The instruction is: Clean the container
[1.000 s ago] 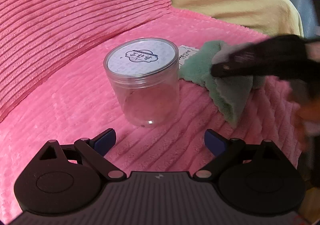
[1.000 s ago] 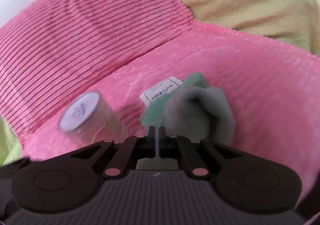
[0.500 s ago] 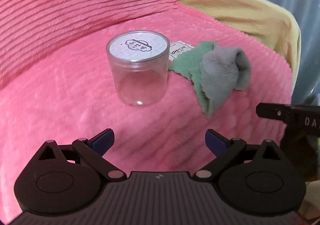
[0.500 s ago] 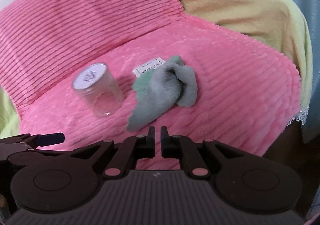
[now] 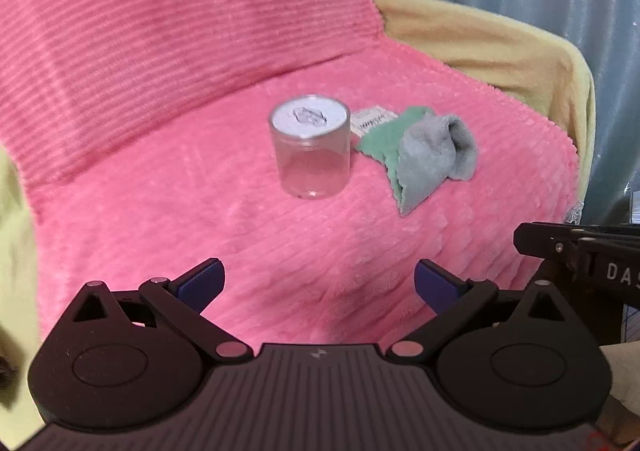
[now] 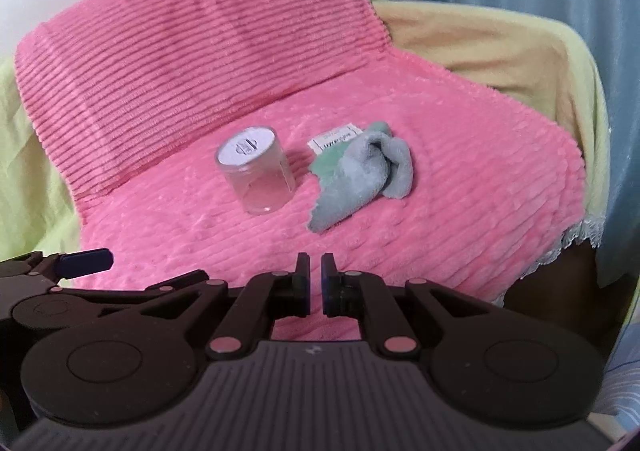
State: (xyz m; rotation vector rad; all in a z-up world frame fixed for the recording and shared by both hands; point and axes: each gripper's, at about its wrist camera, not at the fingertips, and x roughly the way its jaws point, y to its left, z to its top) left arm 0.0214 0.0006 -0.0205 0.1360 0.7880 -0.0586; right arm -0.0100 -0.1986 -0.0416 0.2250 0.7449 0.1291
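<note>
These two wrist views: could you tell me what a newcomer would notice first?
The bright pink ribbed blanket covering the seat dominates both views. At its middle stands a clear plastic jar with a white lid, upright, and just to its right lies a crumpled grey-and-green cloth. Neither hand-held gripper holds anything: the left gapes wide, the right is nearly closed.

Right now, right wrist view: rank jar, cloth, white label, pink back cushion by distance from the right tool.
1. cloth, its tip just ahead of the right tool
2. jar, ahead-left, upright
3. white label, behind the cloth
4. pink back cushion, rear
</note>
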